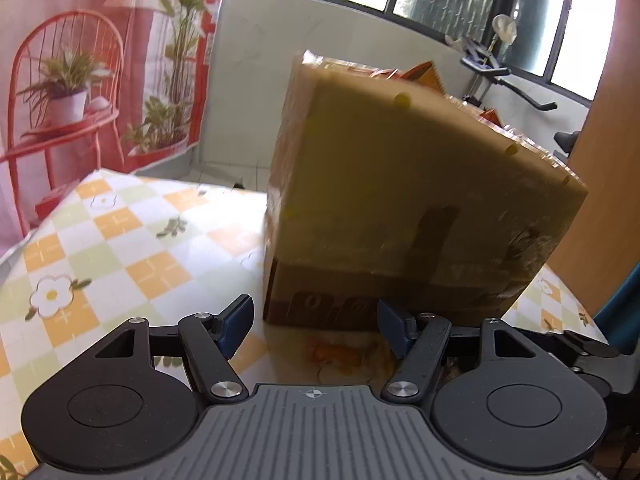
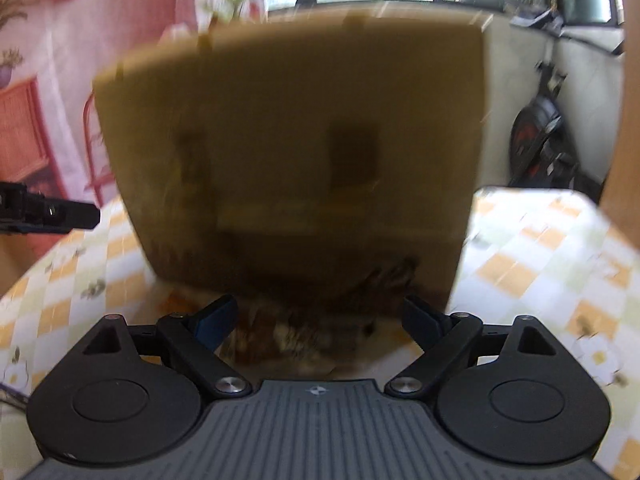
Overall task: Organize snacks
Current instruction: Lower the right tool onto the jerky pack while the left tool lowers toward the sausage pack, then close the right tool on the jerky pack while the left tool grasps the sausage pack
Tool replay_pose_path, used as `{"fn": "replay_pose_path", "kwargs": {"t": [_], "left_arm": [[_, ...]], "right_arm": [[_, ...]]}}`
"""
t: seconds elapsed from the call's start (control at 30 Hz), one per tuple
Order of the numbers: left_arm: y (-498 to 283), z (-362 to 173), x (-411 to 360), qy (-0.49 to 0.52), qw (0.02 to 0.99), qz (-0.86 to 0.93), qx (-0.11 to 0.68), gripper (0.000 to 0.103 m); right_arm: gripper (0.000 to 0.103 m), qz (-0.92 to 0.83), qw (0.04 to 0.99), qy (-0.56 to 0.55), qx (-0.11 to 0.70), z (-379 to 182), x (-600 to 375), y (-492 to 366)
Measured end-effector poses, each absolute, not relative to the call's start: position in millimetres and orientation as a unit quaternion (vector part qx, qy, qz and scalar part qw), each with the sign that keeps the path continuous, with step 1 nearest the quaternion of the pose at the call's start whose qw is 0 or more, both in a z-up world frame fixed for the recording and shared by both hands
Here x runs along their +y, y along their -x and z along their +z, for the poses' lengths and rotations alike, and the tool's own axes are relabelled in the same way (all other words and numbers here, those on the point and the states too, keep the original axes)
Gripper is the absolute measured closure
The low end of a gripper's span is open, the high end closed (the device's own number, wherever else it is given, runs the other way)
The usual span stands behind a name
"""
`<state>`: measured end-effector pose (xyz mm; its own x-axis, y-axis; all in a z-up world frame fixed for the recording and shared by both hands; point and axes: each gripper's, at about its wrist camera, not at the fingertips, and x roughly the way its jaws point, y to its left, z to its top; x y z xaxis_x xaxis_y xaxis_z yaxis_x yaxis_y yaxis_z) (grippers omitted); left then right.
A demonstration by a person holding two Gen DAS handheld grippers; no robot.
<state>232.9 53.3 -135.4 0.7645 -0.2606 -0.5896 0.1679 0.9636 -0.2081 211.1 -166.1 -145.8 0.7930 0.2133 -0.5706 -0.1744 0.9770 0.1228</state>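
Note:
A translucent yellow-brown storage box [image 1: 400, 200] stands on the checkered table, with orange snack packets [image 1: 420, 74] showing above its rim. My left gripper [image 1: 316, 326] is open and empty, just in front of the box's near lower corner. In the right wrist view the same box [image 2: 292, 152] fills the middle, blurred. My right gripper [image 2: 320, 320] is open and empty, close to the box's base. A brown snack wrapper [image 2: 288, 336] lies on the table between its fingers, blurred. The left gripper's tip [image 2: 52, 210] shows at the left edge.
The table [image 1: 120, 248] has an orange, green and white checkered cloth with flowers. A pink printed backdrop [image 1: 80, 60] hangs at the left. A wooden panel [image 1: 600, 160] stands at the right. An exercise bike [image 2: 540, 136] stands by the windows behind.

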Motion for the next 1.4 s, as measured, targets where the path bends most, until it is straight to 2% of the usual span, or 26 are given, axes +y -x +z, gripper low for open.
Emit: {"fn": "replay_pose_path", "kwargs": {"t": [0.43,0.57,0.67,0.7,0.77,0.87,1.4], "left_arm": [[-231,-150,62,0.083,0.928,-0.104,0.348,0.033],[-231,-153,62,0.083,0.926,-0.102,0.354,0.033],[-231,-155,60,0.083,0.924,-0.102,0.358,0.033],[-231,-156,60,0.082,0.924,-0.102,0.360,0.033],[-231,-158,58,0.080,0.923,-0.102,0.363,0.033],[-233,-162,55,0.079,0.920,-0.103,0.370,0.033],[-245,-183,26,0.046,0.909,-0.112,0.400,0.033]], "right_arm": [[0.011,0.124,0.918,-0.006,0.376,-182,-125,-259],[0.012,0.122,0.922,0.016,0.368,-187,-119,-258],[0.023,0.124,0.924,0.013,0.360,-187,-122,-251],[0.033,0.121,0.925,0.009,0.360,-187,-123,-249],[0.045,0.114,0.927,0.012,0.357,-186,-127,-244],[0.054,0.113,0.927,0.011,0.357,-186,-137,-237],[0.055,0.092,0.936,-0.013,0.339,-193,-169,-212]]}}
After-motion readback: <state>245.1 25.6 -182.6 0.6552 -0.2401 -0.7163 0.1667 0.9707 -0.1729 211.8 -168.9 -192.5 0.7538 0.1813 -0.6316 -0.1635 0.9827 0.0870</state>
